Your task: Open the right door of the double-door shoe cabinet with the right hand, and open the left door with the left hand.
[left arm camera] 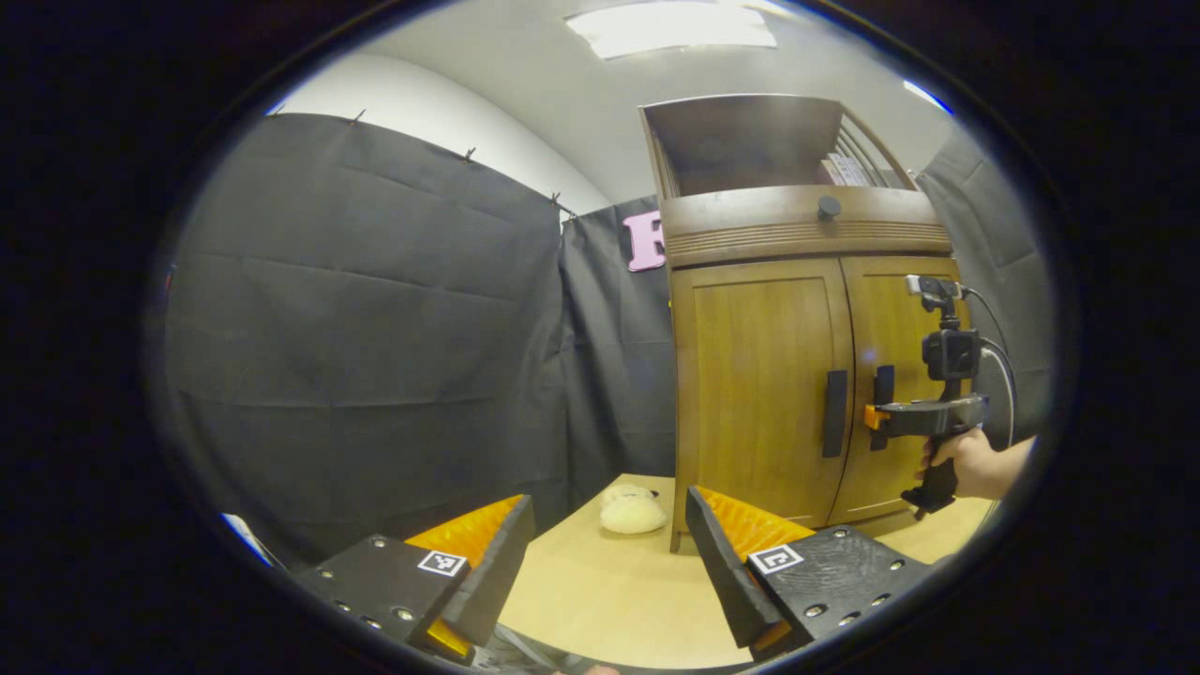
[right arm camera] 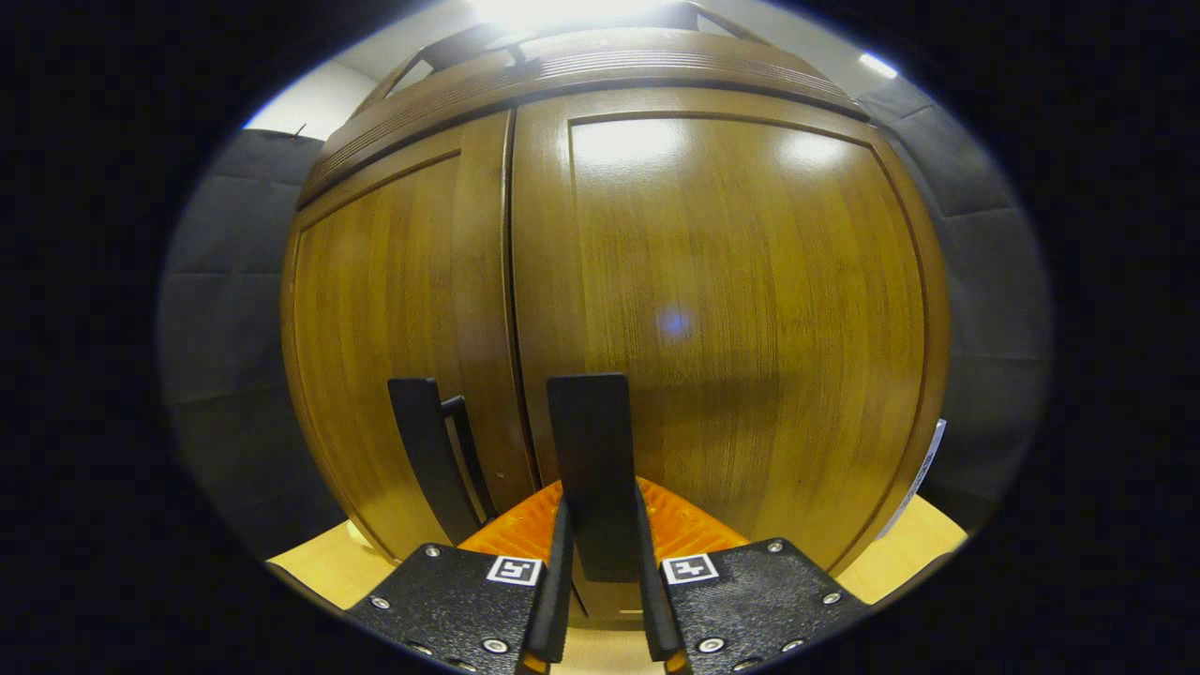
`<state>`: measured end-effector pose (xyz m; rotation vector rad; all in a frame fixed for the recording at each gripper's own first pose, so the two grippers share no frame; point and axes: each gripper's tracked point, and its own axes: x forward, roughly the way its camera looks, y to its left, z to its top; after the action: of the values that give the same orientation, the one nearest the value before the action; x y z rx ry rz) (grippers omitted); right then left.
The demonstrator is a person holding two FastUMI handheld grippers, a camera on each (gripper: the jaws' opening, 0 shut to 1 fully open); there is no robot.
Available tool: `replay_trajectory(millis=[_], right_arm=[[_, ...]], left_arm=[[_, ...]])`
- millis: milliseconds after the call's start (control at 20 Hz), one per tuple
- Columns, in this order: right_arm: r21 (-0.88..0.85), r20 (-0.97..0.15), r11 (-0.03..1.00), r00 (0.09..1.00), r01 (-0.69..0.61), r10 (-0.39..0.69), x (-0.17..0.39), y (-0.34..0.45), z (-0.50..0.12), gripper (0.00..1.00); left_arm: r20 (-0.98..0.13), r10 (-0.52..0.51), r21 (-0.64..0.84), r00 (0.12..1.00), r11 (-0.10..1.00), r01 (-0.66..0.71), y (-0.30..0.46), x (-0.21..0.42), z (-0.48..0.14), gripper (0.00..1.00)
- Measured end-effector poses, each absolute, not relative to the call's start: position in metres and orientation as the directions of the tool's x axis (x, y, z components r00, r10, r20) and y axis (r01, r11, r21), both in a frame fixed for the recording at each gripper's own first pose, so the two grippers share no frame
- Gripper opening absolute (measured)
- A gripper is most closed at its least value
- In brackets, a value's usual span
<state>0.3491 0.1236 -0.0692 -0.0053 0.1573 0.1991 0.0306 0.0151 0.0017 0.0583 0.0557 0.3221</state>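
Note:
The wooden shoe cabinet (left arm camera: 806, 234) stands on the table with both doors closed. In the right gripper view the right door (right arm camera: 741, 309) is close in front of me. Its dark vertical handle (right arm camera: 592, 450) sits between my fingers, and the right gripper (right arm camera: 600, 562) is shut on it. The left door's handle (right arm camera: 431, 459) is just beside it. In the left gripper view a hand holds the right gripper (left arm camera: 877, 417) at the right door's handle (left arm camera: 882, 384). The left gripper (left arm camera: 605, 553) stands open, well back from the left door (left arm camera: 755, 384) and its handle (left arm camera: 834, 412).
A cream plush object (left arm camera: 633, 511) lies on the light wooden table (left arm camera: 600, 600) by the cabinet's left front leg. The cabinet's top compartment (left arm camera: 750, 141) is open above a drawer front with a round knob (left arm camera: 829, 207). Black cloth walls surround the booth.

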Motion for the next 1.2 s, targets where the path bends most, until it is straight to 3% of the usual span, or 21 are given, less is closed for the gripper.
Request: replay_trajectory(millis=[100,400,1200], right_arm=[[0.015,-0.164,0.981,0.967,-0.193,0.193,0.348,0.123,-0.069,0.27],[0.013,-0.171,0.981,0.966,-0.193,0.193,0.330,0.119,-0.068,0.24],[0.022,-0.183,0.976,0.958,-0.219,0.219,0.257,0.088,-0.063,0.26]], left_arm=[[-0.040,0.312,0.067,0.949,0.949,-0.309,0.015,0.030,0.002,0.99],[-0.023,0.281,0.066,0.959,0.958,-0.279,0.013,0.030,0.003,0.99],[0.018,0.159,0.063,0.987,0.985,-0.160,-0.002,0.021,0.015,0.99]])
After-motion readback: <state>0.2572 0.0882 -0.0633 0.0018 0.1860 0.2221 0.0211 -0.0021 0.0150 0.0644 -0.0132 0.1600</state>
